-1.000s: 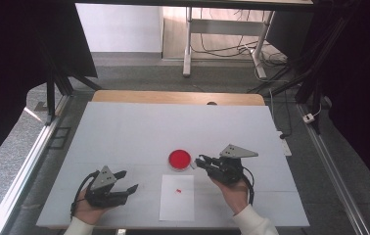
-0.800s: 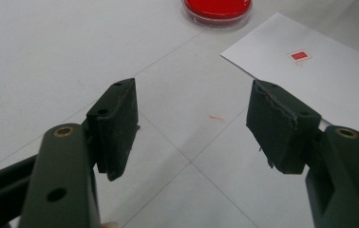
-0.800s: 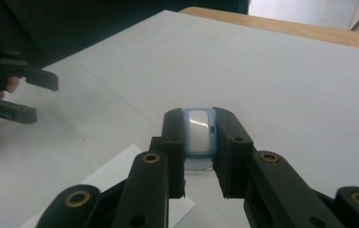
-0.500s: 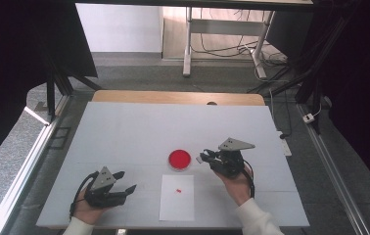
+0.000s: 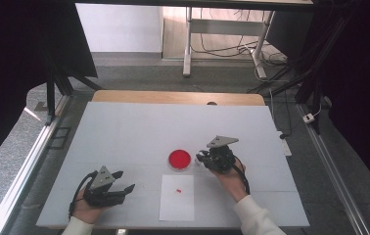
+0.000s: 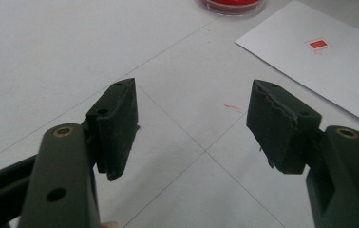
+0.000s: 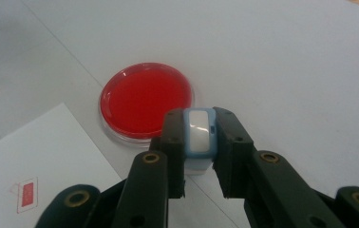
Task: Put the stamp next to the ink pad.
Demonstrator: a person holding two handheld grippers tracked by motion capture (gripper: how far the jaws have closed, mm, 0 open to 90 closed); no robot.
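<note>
While the right gripper pinches a small pale-blue block with a white face, its jaws press on the block's two sides and hold it just beside the near rim of the red dish. Seen from the right gripper view, the block hangs over the table at the dish's edge; whether it touches the rim cannot be told from this angle. From the high view, the right gripper sits immediately right of the dish, with the hand behind it.

A white sheet lies on the table just below the dish and carries a small red mark. That mark appears as a red rectangle in the left gripper view.

Near the table's front left corner, the left gripper rests low, well apart from dish and sheet. Its jaws are spread with nothing between them, and bare table shows in the gap.
</note>
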